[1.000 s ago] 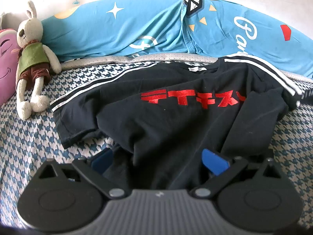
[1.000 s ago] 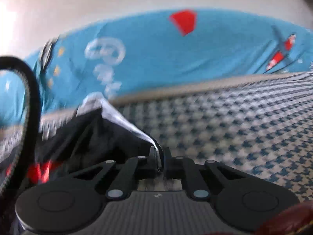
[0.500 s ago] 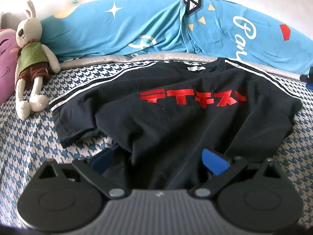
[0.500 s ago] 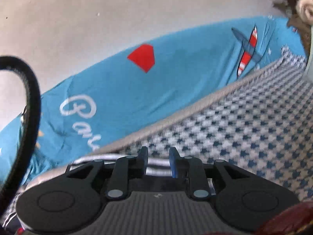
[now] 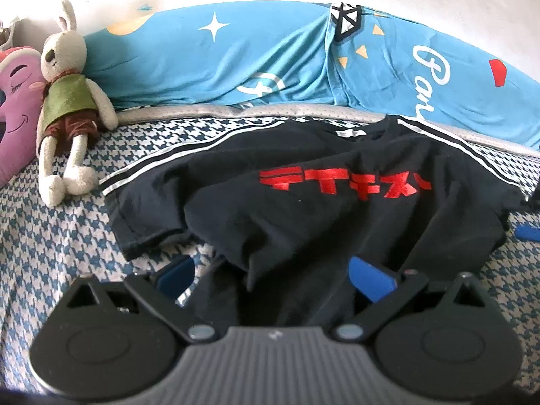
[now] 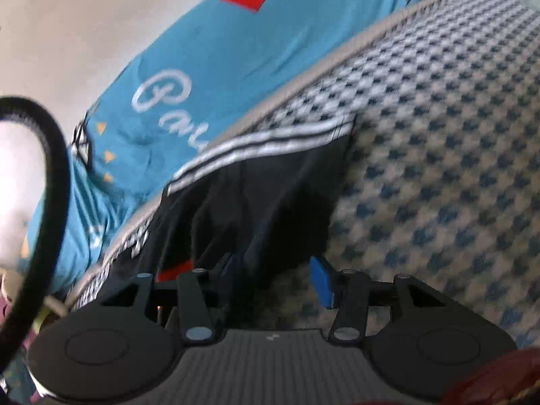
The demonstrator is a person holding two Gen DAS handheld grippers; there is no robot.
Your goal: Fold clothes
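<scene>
A black T-shirt (image 5: 303, 209) lies spread out on the bed (image 5: 50, 236), right in front of the left gripper (image 5: 273, 273). The shirt is soft and crinkly, with bumpy folds near its bottom edge. It has blocky red letters (image 5: 344, 185) across the chest and thin white stripes (image 5: 162, 162) along the shoulders and sleeves. The left gripper's two blue pads are spread wide apart. The bottom edge of the shirt sits between them, but they are not pinching it.

The bed cover is a woven cloth with a small blue and white jagged check. Beyond the shirt, far from the left gripper, a long blue pillow (image 5: 236, 54) lies against the wall. It looks smooth and puffy, with a white star, orange triangles and curly white writing. Off to the left of the left gripper sits a fuzzy toy rabbit (image 5: 67, 101) with long ears, a green vest and brown shorts. Next to it is a purple cushion (image 5: 17, 111) with a smiling face.

The right gripper (image 6: 276, 276) is by the shirt's sleeve (image 6: 270, 185), which lies flat ahead of it with its striped edge far from the pads. Its pads are spread apart too, holding nothing. This view is blurry. A black cable (image 6: 50, 175) curves up on the left side of the right gripper.
</scene>
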